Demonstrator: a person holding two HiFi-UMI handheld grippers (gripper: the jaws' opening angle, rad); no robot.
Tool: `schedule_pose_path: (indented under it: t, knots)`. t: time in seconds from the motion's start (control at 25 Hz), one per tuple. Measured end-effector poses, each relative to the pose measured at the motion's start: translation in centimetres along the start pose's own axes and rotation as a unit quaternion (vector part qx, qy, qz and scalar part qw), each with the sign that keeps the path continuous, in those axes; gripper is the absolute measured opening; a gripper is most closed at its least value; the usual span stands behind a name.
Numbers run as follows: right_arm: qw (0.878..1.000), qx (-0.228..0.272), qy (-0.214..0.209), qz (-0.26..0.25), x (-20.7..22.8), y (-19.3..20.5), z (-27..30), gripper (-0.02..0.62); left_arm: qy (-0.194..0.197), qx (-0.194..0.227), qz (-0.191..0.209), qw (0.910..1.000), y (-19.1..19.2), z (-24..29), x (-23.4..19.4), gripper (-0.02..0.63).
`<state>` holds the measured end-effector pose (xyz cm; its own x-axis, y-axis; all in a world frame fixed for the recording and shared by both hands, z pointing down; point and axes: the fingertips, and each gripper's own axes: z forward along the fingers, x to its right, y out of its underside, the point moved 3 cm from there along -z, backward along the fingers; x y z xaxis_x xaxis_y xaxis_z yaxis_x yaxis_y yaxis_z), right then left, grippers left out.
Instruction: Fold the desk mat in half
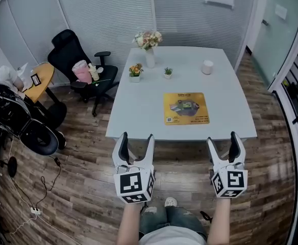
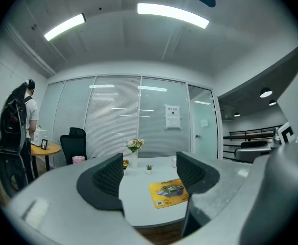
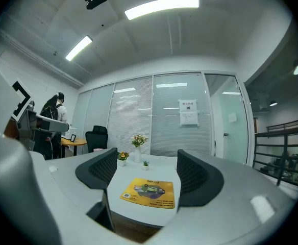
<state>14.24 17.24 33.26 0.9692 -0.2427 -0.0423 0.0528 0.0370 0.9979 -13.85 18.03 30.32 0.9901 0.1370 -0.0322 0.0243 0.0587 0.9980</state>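
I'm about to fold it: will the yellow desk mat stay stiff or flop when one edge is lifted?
The desk mat lies dead flat on the table, so it is probably thin and floppy; a lifted edge should droop. It looks light, so a push may slide it across the smooth top.

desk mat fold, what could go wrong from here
The desk mat lies flat on the table. The left tongs and right tongs, both open and short of the table, may fail to get under its thin edge and just push it.
A push could slide it towards the small potted plant and flower vase behind it.
Uneven grips could skew the fold.
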Motion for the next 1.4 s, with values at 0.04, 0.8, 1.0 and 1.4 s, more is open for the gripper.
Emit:
schedule_pose_path:
  t: [0.04, 0.8, 1.0, 1.4]
  knots:
    - [1.0, -0.001, -0.001, 0.001, 0.1, 0.1, 0.3, 0.391, 0.0, -0.002, 0.001, 1.0, 0.1, 0.3, 0.1, 0.316]
    - [1.0, -0.014, 0.014, -0.005, 3.7, 1.3, 10.2, 0.391, 0.011, -0.017, -0.003, 0.9998, 1.5, 11.6, -1.0, 0.316]
    - [1.0, -0.011, 0.025, -0.007, 4.9, 1.1, 14.7, 0.391, 0.018, -0.012, -0.005, 0.9997, 1.2, 16.5, -1.9, 0.316]
    - [0.999, -0.01, 0.047, -0.007, 7.1, 0.4, 22.8, 0.39, 0.047, -0.014, -0.007, 0.9988, 0.5, 26.5, -3.0, 0.316]
